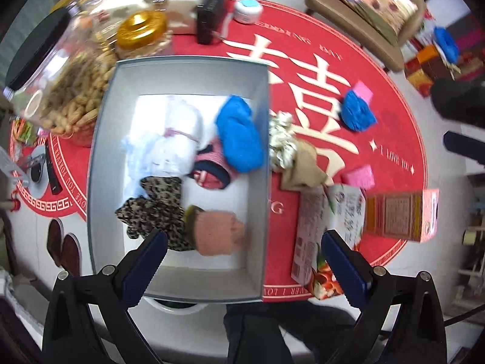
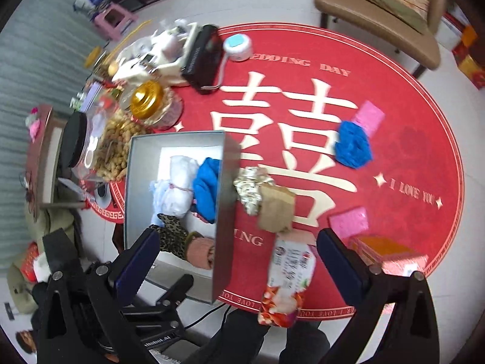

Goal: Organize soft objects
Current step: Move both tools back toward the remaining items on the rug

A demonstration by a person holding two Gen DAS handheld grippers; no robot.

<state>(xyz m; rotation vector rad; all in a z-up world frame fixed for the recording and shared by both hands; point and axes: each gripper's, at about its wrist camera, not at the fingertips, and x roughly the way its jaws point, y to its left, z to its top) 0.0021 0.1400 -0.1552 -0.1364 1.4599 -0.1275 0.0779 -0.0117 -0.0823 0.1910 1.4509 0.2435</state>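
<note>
A rectangular grey box at the round red mat's near edge held soft items: a knitted pink roll, leopard-print fabric, white cloth and blue cloth. The mat read "I LOVE YOU". The left gripper and right gripper stood wide apart, empty.

Red round mat: "I LOVE YOU" reads at four o'clock, "DAY" at twelve, a big cream double-happiness character at centre. Carton print too blurred.
</note>
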